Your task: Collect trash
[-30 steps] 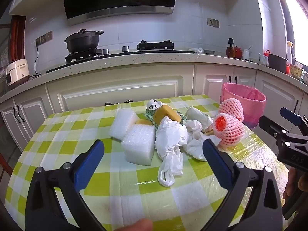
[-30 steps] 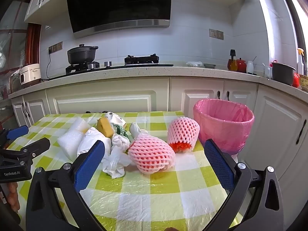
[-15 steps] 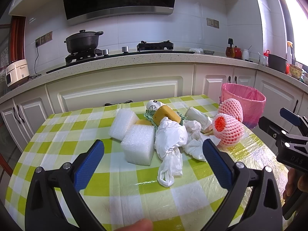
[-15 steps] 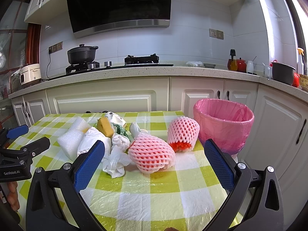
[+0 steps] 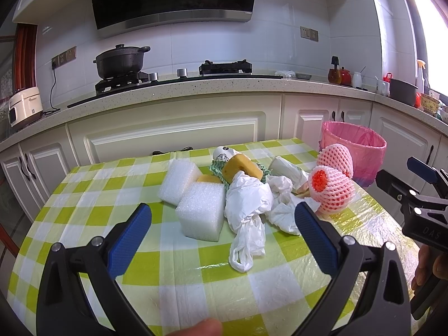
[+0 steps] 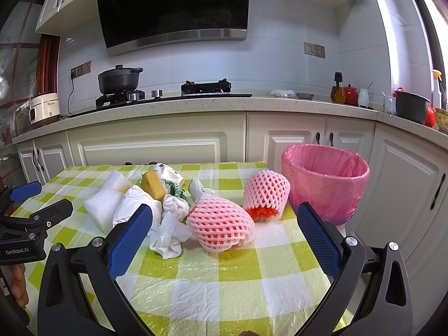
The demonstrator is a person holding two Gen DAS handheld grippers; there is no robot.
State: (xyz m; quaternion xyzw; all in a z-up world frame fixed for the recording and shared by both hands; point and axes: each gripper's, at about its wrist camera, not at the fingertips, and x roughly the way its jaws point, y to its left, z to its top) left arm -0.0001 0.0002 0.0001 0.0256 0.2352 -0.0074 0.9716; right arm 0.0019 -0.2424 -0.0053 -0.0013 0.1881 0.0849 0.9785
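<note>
A heap of trash lies mid-table: two white foam blocks (image 5: 202, 213) (image 6: 104, 202), a white plastic bag (image 5: 247, 204) (image 6: 131, 205), crumpled tissue (image 6: 168, 236), yellow sponges (image 5: 242, 168) (image 6: 152, 184) and two pink foam fruit nets (image 5: 333, 193) (image 6: 221, 228). A bin with a pink liner (image 6: 324, 179) (image 5: 355, 145) stands beside the table's right end. My left gripper (image 5: 222, 219) is open, short of the near foam block. My right gripper (image 6: 224, 218) is open, with the nearer pink net between and beyond its fingertips. Neither holds anything.
The table wears a green-and-white checked cloth (image 5: 112, 207) (image 6: 280, 254) under clear plastic. Behind it run cream cabinets (image 6: 148, 145) and a counter with a black pot (image 5: 120, 60), a hob and jars. A person's hands hold both gripper handles.
The left wrist view has edged slightly closer to the heap. The right gripper and the trash have not moved.
</note>
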